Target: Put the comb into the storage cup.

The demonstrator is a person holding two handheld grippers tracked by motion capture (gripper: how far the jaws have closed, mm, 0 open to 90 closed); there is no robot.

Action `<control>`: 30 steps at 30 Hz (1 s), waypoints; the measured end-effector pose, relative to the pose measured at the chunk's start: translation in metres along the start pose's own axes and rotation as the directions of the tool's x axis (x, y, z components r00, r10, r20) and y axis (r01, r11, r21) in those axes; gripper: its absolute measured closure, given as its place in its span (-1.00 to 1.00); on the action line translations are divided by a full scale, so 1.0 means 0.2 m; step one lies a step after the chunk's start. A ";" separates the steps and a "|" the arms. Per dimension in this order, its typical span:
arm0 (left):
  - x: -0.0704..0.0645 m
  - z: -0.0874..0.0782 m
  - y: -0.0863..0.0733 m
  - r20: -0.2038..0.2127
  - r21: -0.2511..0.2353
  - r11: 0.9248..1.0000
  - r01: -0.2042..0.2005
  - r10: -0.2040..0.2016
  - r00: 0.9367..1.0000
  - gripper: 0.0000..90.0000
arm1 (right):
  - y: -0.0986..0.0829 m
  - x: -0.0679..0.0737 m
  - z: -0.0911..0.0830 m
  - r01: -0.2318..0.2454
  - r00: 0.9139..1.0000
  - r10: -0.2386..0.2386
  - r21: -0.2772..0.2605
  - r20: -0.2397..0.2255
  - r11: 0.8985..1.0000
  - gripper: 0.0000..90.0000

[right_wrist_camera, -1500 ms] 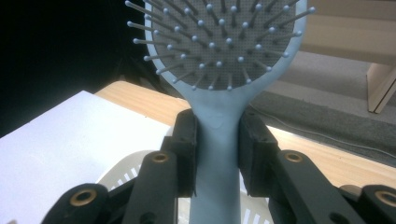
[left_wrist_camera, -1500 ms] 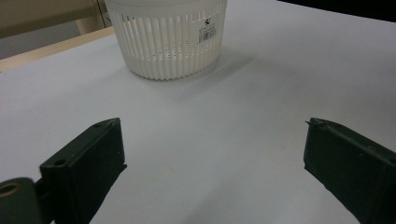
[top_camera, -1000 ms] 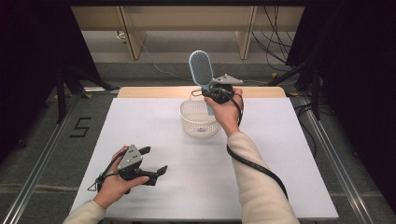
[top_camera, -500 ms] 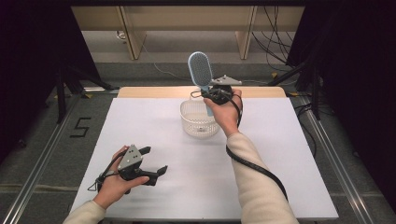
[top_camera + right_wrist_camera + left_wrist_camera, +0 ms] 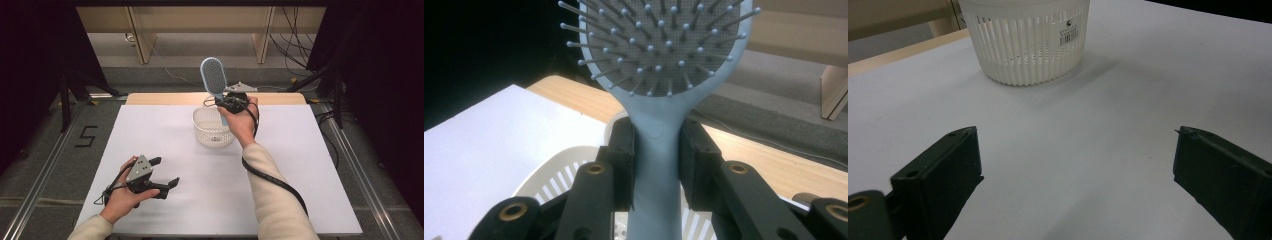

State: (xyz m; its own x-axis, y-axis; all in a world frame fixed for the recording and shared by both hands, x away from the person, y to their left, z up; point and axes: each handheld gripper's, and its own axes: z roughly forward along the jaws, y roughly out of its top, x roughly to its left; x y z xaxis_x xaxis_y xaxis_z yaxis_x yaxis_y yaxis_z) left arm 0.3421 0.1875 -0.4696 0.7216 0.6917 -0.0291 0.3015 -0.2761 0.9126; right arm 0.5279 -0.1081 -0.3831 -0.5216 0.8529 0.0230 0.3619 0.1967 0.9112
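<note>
Two grippers on the white table (image 5: 310, 190), doing very different jobs. Nearest the person, the left gripper (image 5: 167, 175) sits low at the front left of the tabletop, held in the left hand (image 5: 122, 197), jaws spread wide with nothing between them. In the left gripper view the left gripper (image 5: 1075, 165) has bare white surface between its two black jaws, and the white slatted basket (image 5: 1025, 42) stands well ahead of them, upright, with a small barcode sticker on its wall.

Farther back, the white slatted basket (image 5: 205, 132) sits near the middle of the far half of the table, just short of the wooden strip along the far edge. The right hand (image 5: 240, 122) holds the right gripper (image 5: 225, 102) above the basket's far right rim, and its jaws are clamped on the handle of the light blue hairbrush (image 5: 213, 77). The brush stands nearly upright, head up, handle end pointing down into the basket. In the right gripper view the right gripper (image 5: 656, 165) pinches the neck of the light blue hairbrush (image 5: 659, 50) from both sides, bristles facing the camera, basket rim right below.

Versus a second ago: barely anything. The brush head has drifted a touch to the left, and the left gripper hasn't budged.

Room-wise, plenty of open white surface on both sides of the basket and all across the front right. Metal rails run along the left and right table edges.
</note>
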 end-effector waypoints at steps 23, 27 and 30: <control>0.00 0.00 0.00 0.001 0.002 1.000 0.004 -0.004 1.000 -0.89 | -0.09 0.01 0.01 0.014 1.000 -0.014 0.017 -0.003 1.000 0.57; 0.00 0.00 0.00 -0.001 0.001 1.000 0.001 -0.001 1.000 -0.89 | -0.10 0.01 0.02 0.020 1.000 -0.020 0.025 -0.004 0.999 0.57; 0.00 0.00 0.00 -0.002 0.001 1.000 0.001 -0.001 1.000 -0.89 | -0.10 0.02 0.03 0.018 1.000 -0.018 0.028 -0.004 0.999 0.57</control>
State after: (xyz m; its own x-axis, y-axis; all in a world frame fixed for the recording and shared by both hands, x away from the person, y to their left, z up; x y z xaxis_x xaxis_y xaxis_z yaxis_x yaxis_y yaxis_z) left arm 0.3422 0.1873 -0.4697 0.7205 0.6928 -0.0290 0.3023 -0.2762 0.9123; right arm 0.5224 -0.1066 -0.4039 -0.5308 0.8475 0.0080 0.3738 0.2256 0.8997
